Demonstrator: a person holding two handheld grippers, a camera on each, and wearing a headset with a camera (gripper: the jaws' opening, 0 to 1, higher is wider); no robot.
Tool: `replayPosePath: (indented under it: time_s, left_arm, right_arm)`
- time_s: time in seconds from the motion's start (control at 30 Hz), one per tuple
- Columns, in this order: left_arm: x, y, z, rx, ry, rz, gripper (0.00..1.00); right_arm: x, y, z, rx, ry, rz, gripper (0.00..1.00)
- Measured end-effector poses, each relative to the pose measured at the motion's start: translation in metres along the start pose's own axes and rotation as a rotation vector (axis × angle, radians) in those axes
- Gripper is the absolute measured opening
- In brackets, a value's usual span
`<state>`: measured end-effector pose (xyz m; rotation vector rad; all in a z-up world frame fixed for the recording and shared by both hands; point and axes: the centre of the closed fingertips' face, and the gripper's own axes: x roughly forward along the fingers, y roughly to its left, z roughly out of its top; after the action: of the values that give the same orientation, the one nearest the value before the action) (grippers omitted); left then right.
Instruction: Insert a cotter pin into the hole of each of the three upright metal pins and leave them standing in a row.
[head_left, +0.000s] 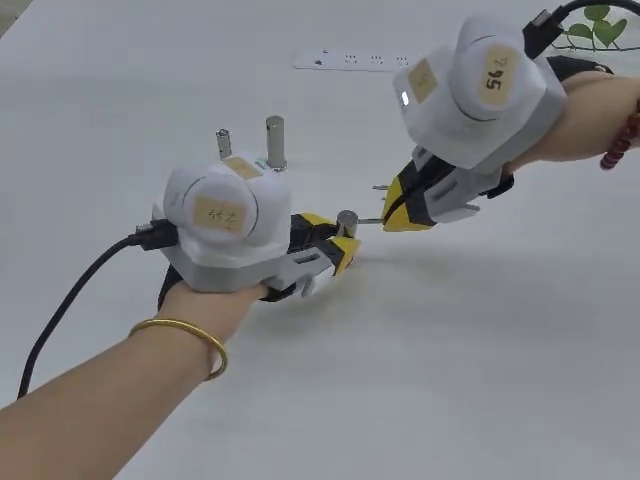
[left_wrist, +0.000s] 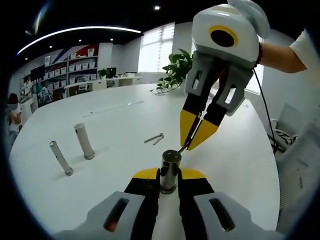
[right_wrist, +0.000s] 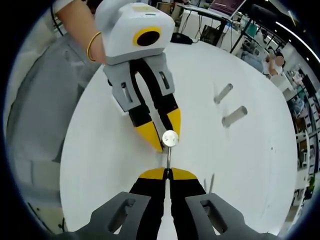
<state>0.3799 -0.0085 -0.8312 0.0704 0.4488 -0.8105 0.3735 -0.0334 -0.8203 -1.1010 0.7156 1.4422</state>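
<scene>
One upright metal pin (left_wrist: 170, 165) is clamped on the worktop (head_left: 450, 350) by the fingers of the left gripper (head_left: 338, 252). A cotter pin (right_wrist: 169, 159) is pinched by the fingers of the right gripper (right_wrist: 168, 174), its tip at that pin's top.

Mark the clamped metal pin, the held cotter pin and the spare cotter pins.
clamped metal pin (left_wrist: 169, 174), left gripper view, mid shaft.
held cotter pin (right_wrist: 168, 159), right gripper view, exposed shank.
spare cotter pins (left_wrist: 154, 139), left gripper view, middle of pair.

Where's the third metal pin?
Head view: the metal pin stands clamped in the left gripper, right of the two free pins, with the right gripper at its top.
</scene>
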Motion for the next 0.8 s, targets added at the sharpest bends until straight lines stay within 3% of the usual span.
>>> replayPosePath:
  time_s: [0.43, 0.8]
  left_arm:
    - [0.001, -0.001, -0.002, -0.019, -0.017, 0.003, 0.12]
    - [0.001, -0.002, -0.002, -0.037, -0.016, 0.003, 0.12]
  right_arm:
    - [0.008, -0.002, 0.015, 0.044, -0.023, 0.005, 0.03]
    - [0.009, -0.001, 0.018, 0.096, -0.040, 0.011, 0.04]
